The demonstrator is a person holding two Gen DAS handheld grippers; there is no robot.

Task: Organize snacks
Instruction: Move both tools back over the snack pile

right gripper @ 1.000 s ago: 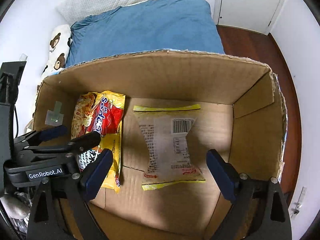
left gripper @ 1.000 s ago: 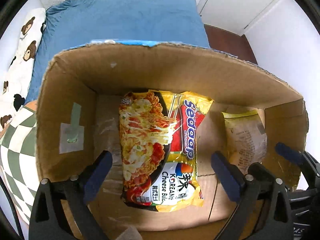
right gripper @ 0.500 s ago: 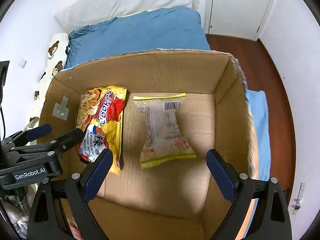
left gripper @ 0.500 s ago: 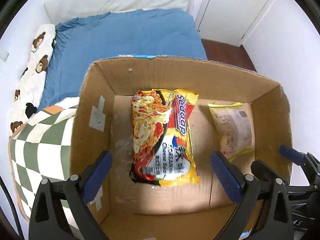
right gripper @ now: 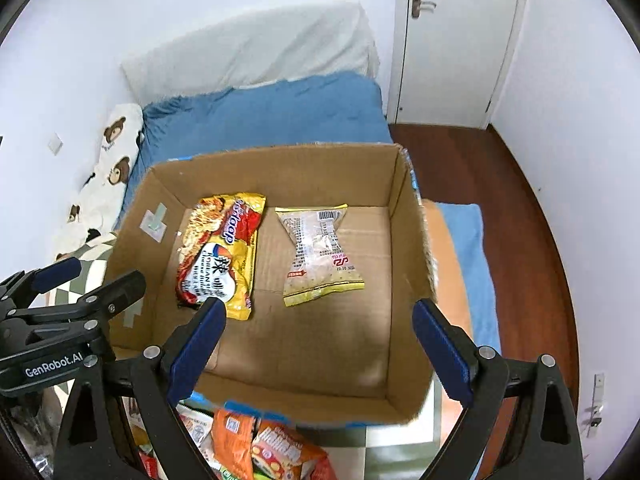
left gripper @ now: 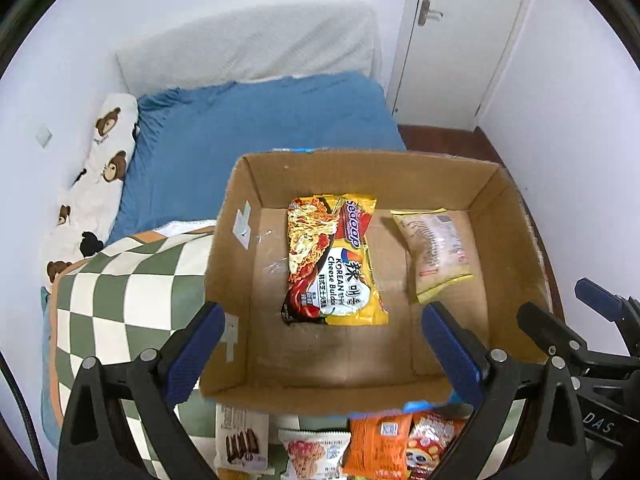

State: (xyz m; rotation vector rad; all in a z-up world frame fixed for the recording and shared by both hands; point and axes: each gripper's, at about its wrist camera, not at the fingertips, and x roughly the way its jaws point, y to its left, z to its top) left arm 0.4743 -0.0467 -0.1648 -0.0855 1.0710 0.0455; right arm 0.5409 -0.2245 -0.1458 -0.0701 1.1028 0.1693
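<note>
An open cardboard box [left gripper: 228, 264] [right gripper: 412, 248] sits on the bed. Flat on its floor lie a yellow-and-red noodle packet [left gripper: 332, 260] [right gripper: 220, 252] on the left and a clear packet with yellow ends [left gripper: 436, 248] [right gripper: 320, 252] to its right. My left gripper [left gripper: 320, 320] hangs above the box's near side, open, with nothing between its blue pads. My right gripper [right gripper: 316, 316] is beside it, likewise open and empty. Several snack packets [left gripper: 376, 440] [right gripper: 256, 440] lie in front of the box, partly hidden behind the gripper frames.
A green-and-white checked cloth [left gripper: 120, 292] lies left of the box on a blue bedspread [left gripper: 260, 128]. A bear-print pillow [left gripper: 96, 184] lines the left wall. A white door [right gripper: 452, 40] and dark wood floor [right gripper: 500, 184] are to the right.
Both grippers have risen and drawn back from inside the box, so the whole box and the snack pile in front now show. Both packets stay on the box floor.
</note>
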